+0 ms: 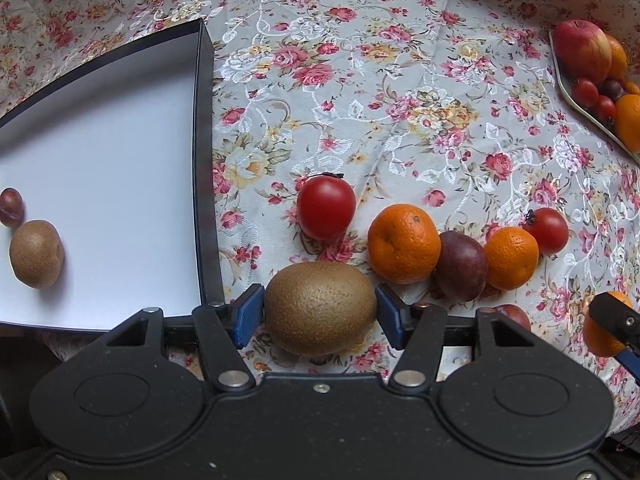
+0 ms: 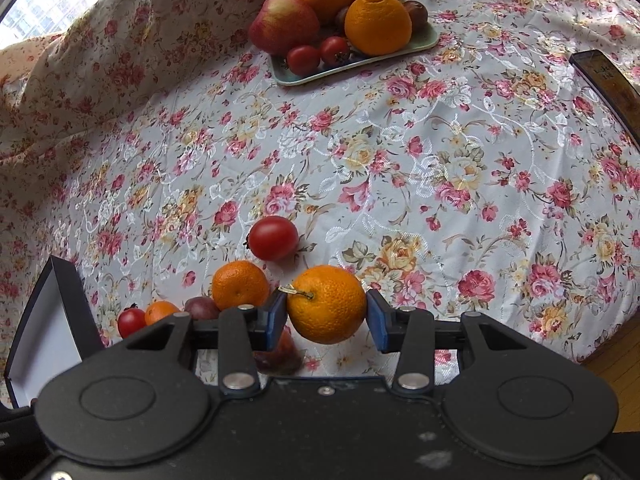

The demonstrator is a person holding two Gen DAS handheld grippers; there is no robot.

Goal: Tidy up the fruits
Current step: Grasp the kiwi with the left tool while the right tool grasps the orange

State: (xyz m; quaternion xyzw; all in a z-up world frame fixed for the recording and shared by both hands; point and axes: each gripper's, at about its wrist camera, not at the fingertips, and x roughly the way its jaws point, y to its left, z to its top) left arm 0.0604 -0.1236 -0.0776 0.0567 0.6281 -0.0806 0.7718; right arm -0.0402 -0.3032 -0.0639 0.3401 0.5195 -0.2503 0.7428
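Note:
A brown kiwi (image 1: 320,306) lies on the floral cloth between the blue pads of my left gripper (image 1: 320,314), which stands open around it at its widest. To its left is a dark box with a white floor (image 1: 206,160) holding a second kiwi (image 1: 36,254) and a dark plum (image 1: 10,206). My right gripper (image 2: 326,314) is shut on a stemmed mandarin (image 2: 326,304), held just above the cloth. Beside the kiwi, loose fruit lies in a row: a tomato (image 1: 326,206), a mandarin (image 1: 404,244), a purple fruit (image 1: 462,266), a smaller mandarin (image 1: 510,258) and another tomato (image 1: 548,229).
A pale green tray (image 2: 352,64) at the far side carries an apple, large oranges, small tomatoes and dark plums. A reddish fruit (image 2: 280,354) lies under the right gripper's left finger. A dark flat object (image 2: 608,80) sits at the right edge. The cloth bunches up at far left.

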